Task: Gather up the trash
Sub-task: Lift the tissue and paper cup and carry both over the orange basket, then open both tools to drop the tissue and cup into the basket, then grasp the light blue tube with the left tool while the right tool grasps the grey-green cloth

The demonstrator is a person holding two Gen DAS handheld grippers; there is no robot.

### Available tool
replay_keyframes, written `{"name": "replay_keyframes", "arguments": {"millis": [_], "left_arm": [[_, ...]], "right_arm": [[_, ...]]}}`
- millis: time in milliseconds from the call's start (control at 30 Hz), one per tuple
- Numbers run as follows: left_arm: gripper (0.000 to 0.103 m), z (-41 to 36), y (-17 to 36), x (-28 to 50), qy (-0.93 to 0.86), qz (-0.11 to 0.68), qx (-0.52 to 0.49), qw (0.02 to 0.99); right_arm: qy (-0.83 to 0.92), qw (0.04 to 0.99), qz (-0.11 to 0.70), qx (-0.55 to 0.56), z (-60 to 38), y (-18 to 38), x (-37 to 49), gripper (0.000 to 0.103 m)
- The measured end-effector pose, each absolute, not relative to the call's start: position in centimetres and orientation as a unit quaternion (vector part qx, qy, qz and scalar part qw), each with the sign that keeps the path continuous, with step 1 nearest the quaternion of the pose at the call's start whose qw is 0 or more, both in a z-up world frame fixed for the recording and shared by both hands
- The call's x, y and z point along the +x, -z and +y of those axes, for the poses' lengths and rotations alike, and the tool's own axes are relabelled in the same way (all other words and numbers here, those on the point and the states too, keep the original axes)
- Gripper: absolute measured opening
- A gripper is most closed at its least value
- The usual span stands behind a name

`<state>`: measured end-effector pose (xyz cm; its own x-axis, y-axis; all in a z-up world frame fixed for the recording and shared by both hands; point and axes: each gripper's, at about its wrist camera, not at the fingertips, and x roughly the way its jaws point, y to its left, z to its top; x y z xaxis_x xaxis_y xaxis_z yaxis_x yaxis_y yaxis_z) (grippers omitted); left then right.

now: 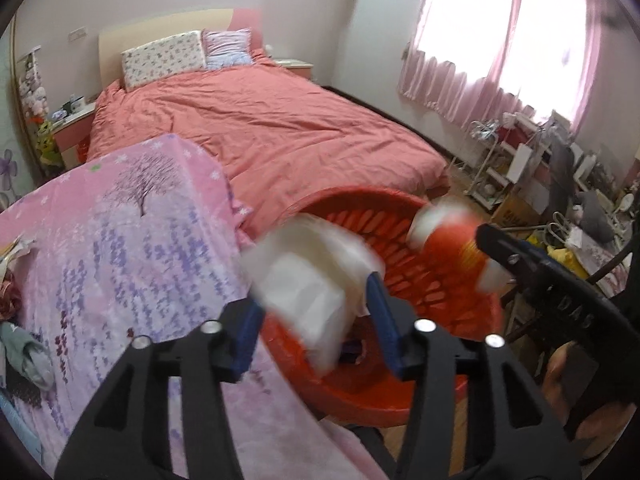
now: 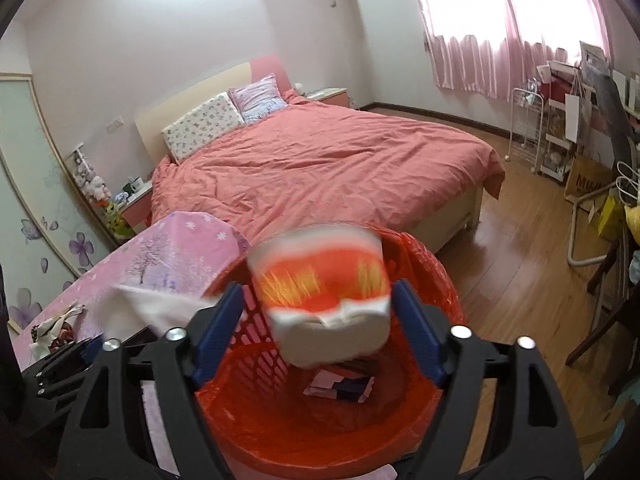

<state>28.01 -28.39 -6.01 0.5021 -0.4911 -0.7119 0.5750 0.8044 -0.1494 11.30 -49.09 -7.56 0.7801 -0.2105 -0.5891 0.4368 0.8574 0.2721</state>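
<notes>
A bedroom in a home. A wide bed (image 2: 320,164) under a salmon-pink duvet fills the middle, two pillows (image 2: 224,120) against its headboard at the far wall. Pink curtains (image 2: 492,52) cover a bright window on the right; a bedside table (image 2: 136,200) with mugs stands left, over wooden flooring (image 2: 516,264).

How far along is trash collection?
Done: one packet lies in the red bin. In hand: white paper between open jaws of the left gripper, red-white cup likewise in the right gripper, both over the bin. Left: crumpled scraps on the pink cloth.
</notes>
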Motion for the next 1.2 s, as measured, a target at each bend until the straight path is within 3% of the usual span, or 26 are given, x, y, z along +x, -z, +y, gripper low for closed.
{"name": "replay_keyframes", "arguments": {"millis": [167, 267, 467, 767, 833, 1067, 1200], "left_arm": [[0.077, -24.9, 6.3, 27.8, 0.273, 0.389, 0.055, 0.878], [0.083, -22.2, 6.2, 27.3, 0.247, 0.382, 0.06, 0.889], [0.091, -14.8, 6.2, 26.3, 0.188, 0.397, 0.04, 0.897], [0.092, -2.1, 7.5, 24.5, 0.071, 0.391, 0.021, 0.917], [0.09, 0.4, 8.3, 24.8, 0.047, 0.4, 0.006, 0.915], [0.054, 5.0, 10.4, 26.8, 0.042, 0.434, -0.087, 0.896], [0.041, 5.0, 10.5, 27.6, 0.041, 0.425, -0.082, 0.9]], "right_arm": [[0.183, 0.924, 0.284, 0.18, -47.7, 7.5, 10.4, 0.079], [0.176, 0.928, 0.287, 0.16, -46.5, 7.2, 10.2, 0.079], [0.146, 0.932, 0.304, 0.136, -42.9, 7.3, 10.3, 0.079], [0.086, 0.939, 0.322, 0.089, -35.4, 8.2, 10.9, 0.079], [0.07, 0.94, 0.323, 0.082, -33.8, 8.3, 11.1, 0.079], [0.027, 0.938, 0.338, 0.072, -29.6, 8.9, 12.2, 0.074], [0.016, 0.937, 0.343, 0.06, -27.9, 9.2, 12.5, 0.074]]}}
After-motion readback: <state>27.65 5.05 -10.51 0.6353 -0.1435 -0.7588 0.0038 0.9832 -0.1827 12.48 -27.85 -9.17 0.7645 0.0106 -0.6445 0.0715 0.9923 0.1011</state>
